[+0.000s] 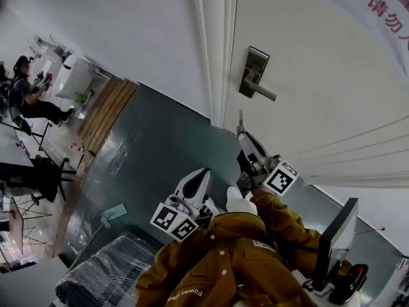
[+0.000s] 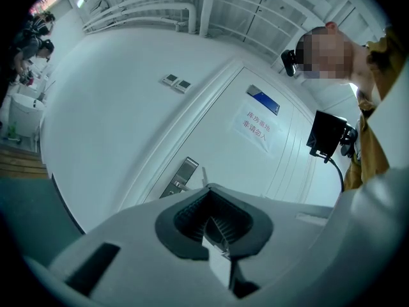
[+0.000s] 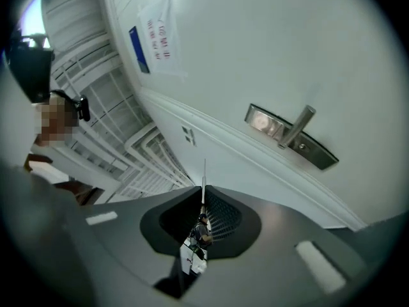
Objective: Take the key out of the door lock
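The metal lock plate with its lever handle [image 1: 255, 77] sits on the white door [image 1: 319, 94], above and ahead of both grippers. My right gripper [image 1: 243, 137] is shut on the key [image 1: 241, 121], whose thin blade sticks out past the fingertips, clear of the lock. In the right gripper view the key [image 3: 204, 183] runs from between the ribbed pads toward the door, with the lock plate [image 3: 289, 135] up to the right. My left gripper [image 1: 203, 175] hangs lower and to the left, shut with nothing in it. The left gripper view shows the lock plate [image 2: 181, 176] beyond the shut left gripper [image 2: 208, 196].
A white door frame [image 1: 214, 50] runs left of the door, and a paper notice with red print [image 1: 377, 5] hangs at the top right. A person sits at desks far left [image 1: 29, 94]. A plastic-wrapped bundle [image 1: 108, 274] lies below left, a black screen [image 1: 335, 235] below right.
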Tool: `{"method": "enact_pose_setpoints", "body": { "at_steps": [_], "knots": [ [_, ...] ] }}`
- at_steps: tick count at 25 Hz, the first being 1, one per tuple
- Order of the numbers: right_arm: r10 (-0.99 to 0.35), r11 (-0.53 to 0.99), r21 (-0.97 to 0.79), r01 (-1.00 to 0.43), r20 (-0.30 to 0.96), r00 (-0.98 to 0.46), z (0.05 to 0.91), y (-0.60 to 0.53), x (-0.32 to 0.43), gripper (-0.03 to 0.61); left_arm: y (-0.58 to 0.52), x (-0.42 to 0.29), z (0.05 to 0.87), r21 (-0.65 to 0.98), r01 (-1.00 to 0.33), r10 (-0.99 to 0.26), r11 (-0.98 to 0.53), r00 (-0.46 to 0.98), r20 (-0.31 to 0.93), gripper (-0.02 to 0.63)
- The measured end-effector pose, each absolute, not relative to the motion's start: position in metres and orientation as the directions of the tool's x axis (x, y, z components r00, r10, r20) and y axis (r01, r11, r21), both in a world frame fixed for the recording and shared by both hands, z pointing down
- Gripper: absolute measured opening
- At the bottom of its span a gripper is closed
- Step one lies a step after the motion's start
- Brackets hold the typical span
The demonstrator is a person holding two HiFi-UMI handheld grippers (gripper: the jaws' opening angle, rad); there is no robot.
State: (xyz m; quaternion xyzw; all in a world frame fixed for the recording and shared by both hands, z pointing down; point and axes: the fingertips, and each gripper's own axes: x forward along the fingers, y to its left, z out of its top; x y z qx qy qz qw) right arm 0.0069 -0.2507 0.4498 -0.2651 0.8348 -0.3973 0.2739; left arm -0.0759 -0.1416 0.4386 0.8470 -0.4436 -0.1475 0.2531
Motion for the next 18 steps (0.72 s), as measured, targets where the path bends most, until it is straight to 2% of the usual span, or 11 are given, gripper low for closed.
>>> {"method": "enact_pose_setpoints", "body": {
  "at_steps": [8,18],
  "knots": [
    [-0.628,0.622,-0.728,-0.289,-0.243,-0.74,0.414,-0.203,0.011,0.028,-0.132,-0.078,0.429,0.555,-0.672,-0.825,-0.49,0.563,-0.047,-0.002],
    [-0.58,0.656,-0.708,-0.26,-0.253,-0.775,0.399,-0.189,-0.003,0.028,-0.13,-0.082,0.424,0.55,-0.682,-0.838,-0.481,0.542,-0.061,-0.002]
  ]
}}
